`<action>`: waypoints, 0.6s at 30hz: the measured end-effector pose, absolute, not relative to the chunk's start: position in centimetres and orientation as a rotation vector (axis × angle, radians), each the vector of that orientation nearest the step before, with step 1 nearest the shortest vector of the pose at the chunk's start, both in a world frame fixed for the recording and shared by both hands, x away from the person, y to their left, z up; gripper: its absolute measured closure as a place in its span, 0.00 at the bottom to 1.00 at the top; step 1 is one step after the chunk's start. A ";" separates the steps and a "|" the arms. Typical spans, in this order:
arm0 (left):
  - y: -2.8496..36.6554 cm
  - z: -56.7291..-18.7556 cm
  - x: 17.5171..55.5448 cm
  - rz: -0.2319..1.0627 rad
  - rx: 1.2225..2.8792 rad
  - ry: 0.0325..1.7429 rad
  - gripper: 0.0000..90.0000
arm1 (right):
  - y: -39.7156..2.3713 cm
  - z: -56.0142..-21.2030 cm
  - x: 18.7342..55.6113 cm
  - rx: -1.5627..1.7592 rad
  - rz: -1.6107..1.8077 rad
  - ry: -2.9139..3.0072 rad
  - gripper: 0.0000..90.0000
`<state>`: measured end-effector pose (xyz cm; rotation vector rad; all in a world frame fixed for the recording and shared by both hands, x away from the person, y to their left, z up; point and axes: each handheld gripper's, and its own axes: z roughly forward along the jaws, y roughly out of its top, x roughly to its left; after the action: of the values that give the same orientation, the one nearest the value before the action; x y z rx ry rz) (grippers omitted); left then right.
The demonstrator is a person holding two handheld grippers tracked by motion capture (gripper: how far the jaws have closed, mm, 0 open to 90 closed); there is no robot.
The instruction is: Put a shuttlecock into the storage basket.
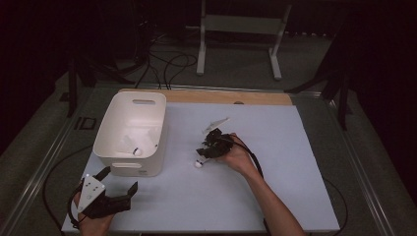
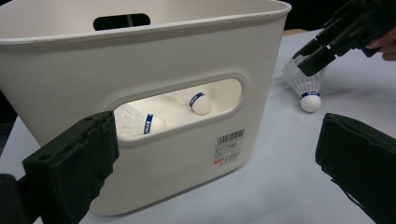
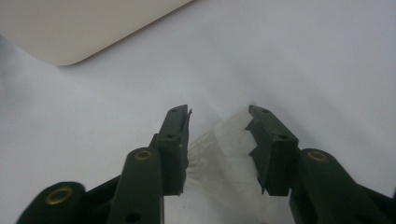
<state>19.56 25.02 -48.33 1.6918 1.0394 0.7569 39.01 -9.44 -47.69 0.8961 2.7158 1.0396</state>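
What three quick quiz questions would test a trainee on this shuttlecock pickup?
1. True or false: the right gripper has its jaws around the feathers of the shuttlecock on the table.
2. How many shuttlecocks show through the white bin's side opening in the left gripper view?
3. The left gripper is: A) open, B) shut on the bin.

Key: 1 true; 2 two; 3 A.

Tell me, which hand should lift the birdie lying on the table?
Right. Its tongs already straddle the shuttlecock's feathers. The left tongs sit open near the bin, away from it.
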 end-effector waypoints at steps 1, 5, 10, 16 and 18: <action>25.0 -48.3 19.6 0.756 1.692 1.039 0.00 | -9.5 -47.6 39.0 0.906 1.041 2.722 0.69; 25.0 -48.3 19.6 0.756 1.694 1.039 0.00 | -9.7 -47.5 38.8 0.911 1.046 2.745 0.78; 25.0 -48.3 19.6 0.755 1.694 1.039 0.00 | -9.8 -47.2 38.6 0.898 1.069 2.767 0.86; 25.0 -48.3 19.6 0.755 1.695 1.038 0.00 | -9.5 -46.8 38.1 0.853 1.063 2.791 0.95; 25.0 -48.3 19.6 0.755 1.694 1.038 0.00 | -9.4 -46.7 37.9 0.844 1.067 2.791 0.97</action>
<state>19.58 24.98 -48.34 1.6940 1.0382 0.7552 37.92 -9.37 -46.67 0.8440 2.7912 1.0673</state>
